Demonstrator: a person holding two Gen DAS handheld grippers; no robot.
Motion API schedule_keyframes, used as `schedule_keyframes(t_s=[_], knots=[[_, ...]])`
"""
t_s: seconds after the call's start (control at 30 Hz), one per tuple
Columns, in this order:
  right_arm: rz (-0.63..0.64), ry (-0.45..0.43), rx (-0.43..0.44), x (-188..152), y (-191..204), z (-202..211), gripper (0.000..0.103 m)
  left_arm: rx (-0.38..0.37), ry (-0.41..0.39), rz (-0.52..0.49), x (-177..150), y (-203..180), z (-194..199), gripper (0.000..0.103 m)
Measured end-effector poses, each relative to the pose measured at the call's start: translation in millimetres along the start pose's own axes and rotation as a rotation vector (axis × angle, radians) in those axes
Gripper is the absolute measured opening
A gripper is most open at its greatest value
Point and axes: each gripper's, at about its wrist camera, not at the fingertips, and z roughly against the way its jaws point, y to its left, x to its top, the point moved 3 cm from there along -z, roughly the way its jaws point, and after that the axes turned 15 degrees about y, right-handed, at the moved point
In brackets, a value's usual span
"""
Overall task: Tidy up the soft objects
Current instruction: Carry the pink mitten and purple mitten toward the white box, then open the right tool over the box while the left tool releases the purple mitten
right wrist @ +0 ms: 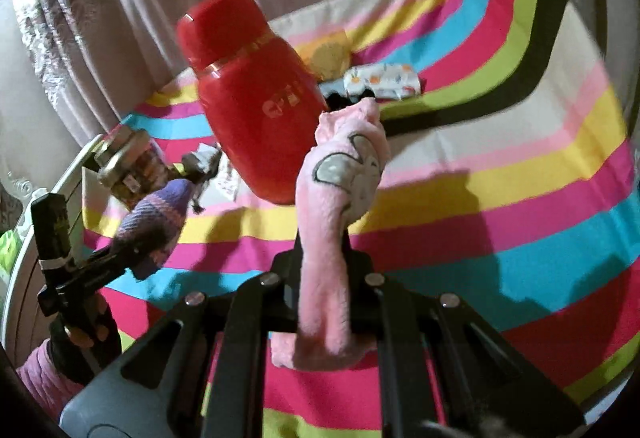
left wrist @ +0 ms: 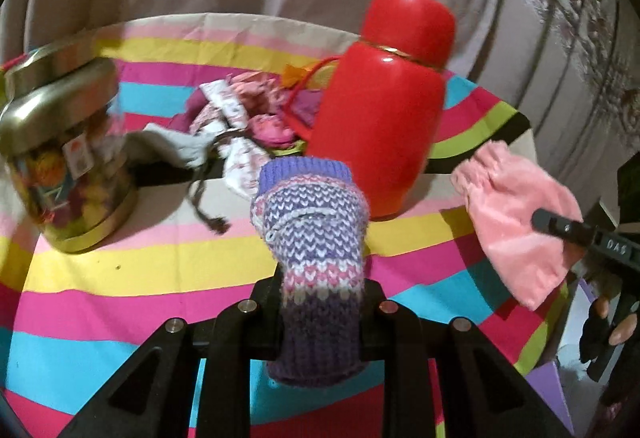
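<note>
My left gripper [left wrist: 320, 290] is shut on a purple, pink and white knitted mitten [left wrist: 310, 234] and holds it above the striped cloth. It also shows at the left of the right wrist view [right wrist: 156, 217]. My right gripper [right wrist: 324, 262] is shut on a pink fleece sock [right wrist: 340, 205] with a grey and white patch. The sock hangs at the right of the left wrist view [left wrist: 516, 213]. A heap of small soft items [left wrist: 244, 117] lies behind, by a red-rimmed basket [left wrist: 298, 109].
A red flask [left wrist: 384, 101] stands mid-table, close in front of both grippers; it also shows in the right wrist view [right wrist: 248, 97]. A jar with a gold lid [left wrist: 64, 149] stands at the left. A multicoloured striped cloth [left wrist: 120, 270] covers the table. A curtain hangs behind.
</note>
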Motion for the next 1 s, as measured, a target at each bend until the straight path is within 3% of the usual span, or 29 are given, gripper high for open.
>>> schedule_keyframes(t_s=[0.17,0.4,0.7,0.87,1.0], knots=[[0.013,-0.040,0.008,-6,0,37,0.014,-0.011,0.018,-0.071,2,-33,-1,0.025],[0.002,-0.064,-0.014,-46,-17,86,0.014,-0.053,0.045,-0.235,1,-103,-2,0.026],[-0.136,-0.105,-0.133,-114,-78,167,0.014,-0.144,0.089,-0.517,-22,-222,2,0.026],[-0.205,-0.147,-0.235,-150,-105,216,0.014,-0.214,0.151,-0.678,-47,-294,-3,0.026],[-0.249,-0.130,-0.320,-176,-124,237,0.014,-0.239,0.188,-0.795,-71,-337,-4,0.027]])
